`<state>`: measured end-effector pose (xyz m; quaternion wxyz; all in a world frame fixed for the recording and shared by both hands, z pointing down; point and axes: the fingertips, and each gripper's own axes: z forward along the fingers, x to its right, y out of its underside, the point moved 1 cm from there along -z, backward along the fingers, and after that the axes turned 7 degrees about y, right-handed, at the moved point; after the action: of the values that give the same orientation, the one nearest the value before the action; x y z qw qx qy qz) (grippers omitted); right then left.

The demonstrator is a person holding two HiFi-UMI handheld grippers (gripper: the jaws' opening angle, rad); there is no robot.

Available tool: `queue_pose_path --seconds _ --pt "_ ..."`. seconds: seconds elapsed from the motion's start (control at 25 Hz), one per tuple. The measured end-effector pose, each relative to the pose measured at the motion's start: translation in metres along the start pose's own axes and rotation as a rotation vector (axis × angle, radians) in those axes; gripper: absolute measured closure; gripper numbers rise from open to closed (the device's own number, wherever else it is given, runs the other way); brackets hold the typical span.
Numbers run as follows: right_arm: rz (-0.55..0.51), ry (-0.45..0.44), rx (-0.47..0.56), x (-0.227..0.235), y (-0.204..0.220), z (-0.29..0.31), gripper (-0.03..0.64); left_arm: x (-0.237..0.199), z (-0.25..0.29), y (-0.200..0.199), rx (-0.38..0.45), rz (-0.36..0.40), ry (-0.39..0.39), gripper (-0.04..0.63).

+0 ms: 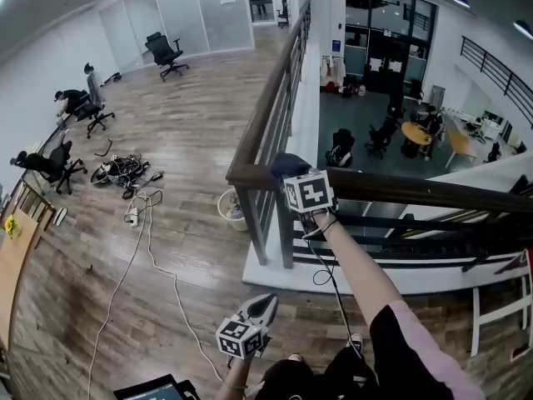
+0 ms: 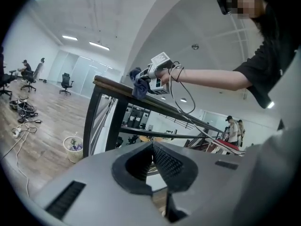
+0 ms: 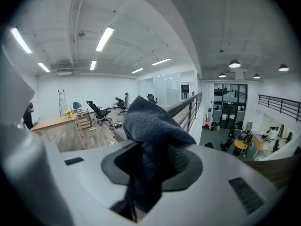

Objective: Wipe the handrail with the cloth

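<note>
A brown wooden handrail runs away from me to a corner post, then off to the right. A dark blue cloth lies on the rail just right of that corner, and my right gripper is shut on it. In the right gripper view the cloth bulges out of the jaws, with the handrail beyond. My left gripper hangs low near my body, well below the rail, shut with nothing in it. The left gripper view looks up at the rail, the cloth and the right gripper.
Beyond the railing is a drop to a lower floor with tables and chairs. On the wooden floor at the left are a white wastebasket, a cable tangle, a long cord and office chairs.
</note>
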<state>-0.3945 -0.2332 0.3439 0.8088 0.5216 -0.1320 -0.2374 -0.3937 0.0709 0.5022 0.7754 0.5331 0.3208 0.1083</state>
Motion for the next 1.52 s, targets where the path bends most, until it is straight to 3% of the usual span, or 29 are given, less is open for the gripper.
queue_pose_path --seconds 0.28,0.4,0.56,1.04,1.28,1.52 --pt "-0.004 0.069 -0.043 0.089 0.033 -0.006 0.512 0.006 0.032 0.007 0.017 -0.044 -0.053 0.594" --pt "0.031 0.051 -0.023 0.131 0.052 -0.019 0.512 0.014 0.062 0.012 0.024 -0.058 -0.058 0.594" --pt "0.073 0.011 0.022 0.194 0.066 -0.047 0.512 0.045 0.118 0.007 0.021 -0.049 -0.034 0.594" --pt "0.212 0.036 0.066 0.424 0.119 -0.157 0.512 0.181 0.288 0.007 -0.057 0.014 0.118 0.594" --pt "0.236 0.112 0.074 0.537 0.156 -0.213 0.512 0.220 0.342 0.019 -0.091 0.013 0.157 0.594" --pt "0.299 0.273 0.064 0.659 0.194 -0.276 0.512 0.246 0.380 0.024 -0.127 0.029 0.201 0.594"
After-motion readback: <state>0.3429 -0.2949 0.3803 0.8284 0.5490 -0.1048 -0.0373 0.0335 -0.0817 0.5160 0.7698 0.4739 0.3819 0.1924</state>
